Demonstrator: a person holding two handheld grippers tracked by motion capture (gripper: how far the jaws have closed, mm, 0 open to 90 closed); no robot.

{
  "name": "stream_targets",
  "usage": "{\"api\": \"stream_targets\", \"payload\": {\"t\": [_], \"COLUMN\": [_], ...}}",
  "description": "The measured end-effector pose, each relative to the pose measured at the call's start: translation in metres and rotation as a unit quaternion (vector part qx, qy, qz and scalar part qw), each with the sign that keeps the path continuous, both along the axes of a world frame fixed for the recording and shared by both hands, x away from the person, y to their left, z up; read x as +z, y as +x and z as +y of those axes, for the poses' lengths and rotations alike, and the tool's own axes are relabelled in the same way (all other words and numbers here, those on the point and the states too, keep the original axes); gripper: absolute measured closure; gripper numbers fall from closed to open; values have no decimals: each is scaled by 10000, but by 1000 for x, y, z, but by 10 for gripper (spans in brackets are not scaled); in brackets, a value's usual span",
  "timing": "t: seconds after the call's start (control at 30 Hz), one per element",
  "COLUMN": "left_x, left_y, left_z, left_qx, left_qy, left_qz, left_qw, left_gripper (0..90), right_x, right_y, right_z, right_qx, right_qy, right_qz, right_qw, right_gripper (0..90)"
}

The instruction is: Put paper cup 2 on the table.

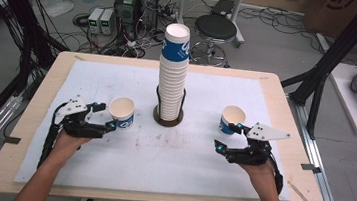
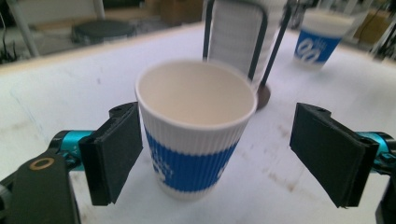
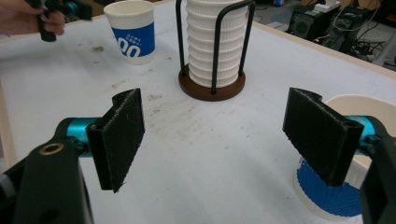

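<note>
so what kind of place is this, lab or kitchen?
Looks like a lab or workshop: electronics boxes and tangled cables on the floor, a black metal frame beside the table, and a stool behind it.

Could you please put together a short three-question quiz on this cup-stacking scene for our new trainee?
1. True or false: the left gripper is clamped on the left cup.
2. How many single cups stand apart from the stack of cups?
3. On which side of the right gripper is the right cup in its own view: A left jaw, B right jaw, C centred between them?

Key: 1 false, the jaws stand open around it; 2 two; 3 B.
</note>
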State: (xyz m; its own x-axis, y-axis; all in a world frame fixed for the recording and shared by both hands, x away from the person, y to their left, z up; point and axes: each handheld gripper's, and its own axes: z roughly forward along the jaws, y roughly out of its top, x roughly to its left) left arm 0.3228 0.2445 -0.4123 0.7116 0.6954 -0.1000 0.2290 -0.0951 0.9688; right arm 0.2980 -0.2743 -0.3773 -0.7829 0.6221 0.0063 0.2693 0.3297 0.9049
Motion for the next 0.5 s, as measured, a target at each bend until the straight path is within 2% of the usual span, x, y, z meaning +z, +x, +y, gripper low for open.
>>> {"api": "stream_targets", "payload": {"t": [0.13, 0.2, 0.3, 0.5], "left_x": [9, 12, 13, 17], "left_y": [-4, -5, -5, -6], "left_z": [12, 17, 21, 25], "left_qx": [67, 99, 87, 96], "left_qy": [-529, -694, -768, -860], "left_qz": [-362, -413, -389, -561], "left_qw": [9979, 9967, 9962, 9947], "left_gripper": [169, 169, 169, 169], "right_x": [-2, -3, -4, -5], "right_y": [0, -1, -1, -1], "right_z": [-3, -6, -10, -18], "right_qx": [-93, -172, -268, -442], "right_qy": [11, 38, 100, 117], "right_qz": [-86, -135, -152, -231], "right_qw": [9999, 9998, 9995, 9987], "right_gripper": [213, 212, 212, 212]}}
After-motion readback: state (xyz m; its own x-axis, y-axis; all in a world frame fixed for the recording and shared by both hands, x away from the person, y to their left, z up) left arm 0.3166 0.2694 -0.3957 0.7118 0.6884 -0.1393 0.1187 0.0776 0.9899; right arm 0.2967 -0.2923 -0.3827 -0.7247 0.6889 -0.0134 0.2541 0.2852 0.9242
